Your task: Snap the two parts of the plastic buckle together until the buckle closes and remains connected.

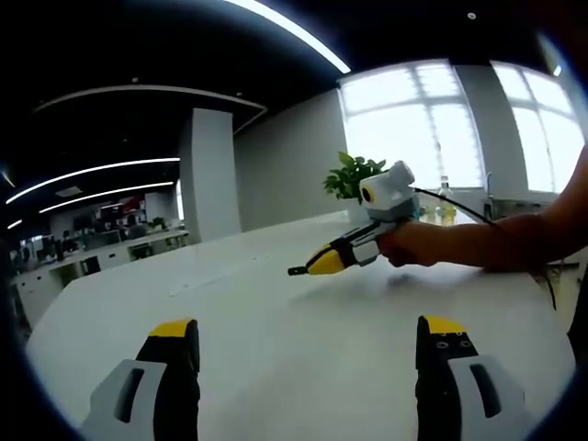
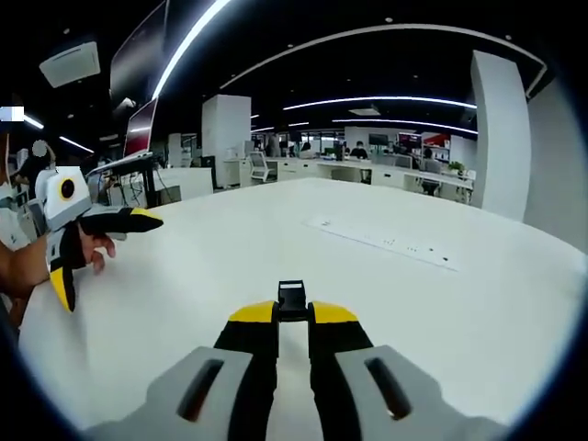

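Across a wide white table [image 2: 441,312], nothing but grippers and one small part. Left gripper [image 1: 308,354] spread wide and empty, jaws well apart above the tabletop. Right gripper [image 2: 292,322] pinched narrow on a black buckle piece [image 2: 291,300], tip poking out past the yellow pads. Likely light, stiff, slick plastic; best gripped on flat sides, mating end left free. Other half not located, so nothing to snap yet.

Small black buckle part [image 2: 291,299], pinched between yellow-tipped jaws, above white table
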Demonstrator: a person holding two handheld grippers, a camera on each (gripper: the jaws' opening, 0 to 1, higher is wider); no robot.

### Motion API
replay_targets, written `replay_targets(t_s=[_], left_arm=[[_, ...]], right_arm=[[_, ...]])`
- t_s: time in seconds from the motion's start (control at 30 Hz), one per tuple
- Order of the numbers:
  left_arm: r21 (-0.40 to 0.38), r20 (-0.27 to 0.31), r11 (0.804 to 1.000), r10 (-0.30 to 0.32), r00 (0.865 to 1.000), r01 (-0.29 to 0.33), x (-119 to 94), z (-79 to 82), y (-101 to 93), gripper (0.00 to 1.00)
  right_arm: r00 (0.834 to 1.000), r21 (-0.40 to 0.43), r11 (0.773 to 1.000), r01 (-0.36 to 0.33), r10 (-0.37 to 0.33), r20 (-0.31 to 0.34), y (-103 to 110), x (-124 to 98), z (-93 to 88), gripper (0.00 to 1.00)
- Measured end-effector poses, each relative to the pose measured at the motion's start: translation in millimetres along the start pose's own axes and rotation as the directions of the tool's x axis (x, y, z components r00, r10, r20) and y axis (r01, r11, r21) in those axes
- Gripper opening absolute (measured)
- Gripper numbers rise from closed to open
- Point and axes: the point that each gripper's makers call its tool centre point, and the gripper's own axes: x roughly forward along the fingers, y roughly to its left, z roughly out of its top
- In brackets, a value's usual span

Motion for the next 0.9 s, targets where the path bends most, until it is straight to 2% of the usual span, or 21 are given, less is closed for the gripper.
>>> replay_targets(t_s=[0.43,0.9], left_arm=[[0.004,-0.005,1.0,-0.011,1.0,0.011,2.2,-1.6,-3.4,0.99],[0.007,-0.018,1.0,-0.016,1.0,0.016,2.9,-5.3,-6.3,0.99]], right_arm=[[1.0,0.008,1.0,0.006,-0.006,-0.005,-9.8,13.3,1.7,0.09],[1.0,0.003,1.0,0.02,-0.02,-0.009,-24.1,39.9,8.8,0.09]])
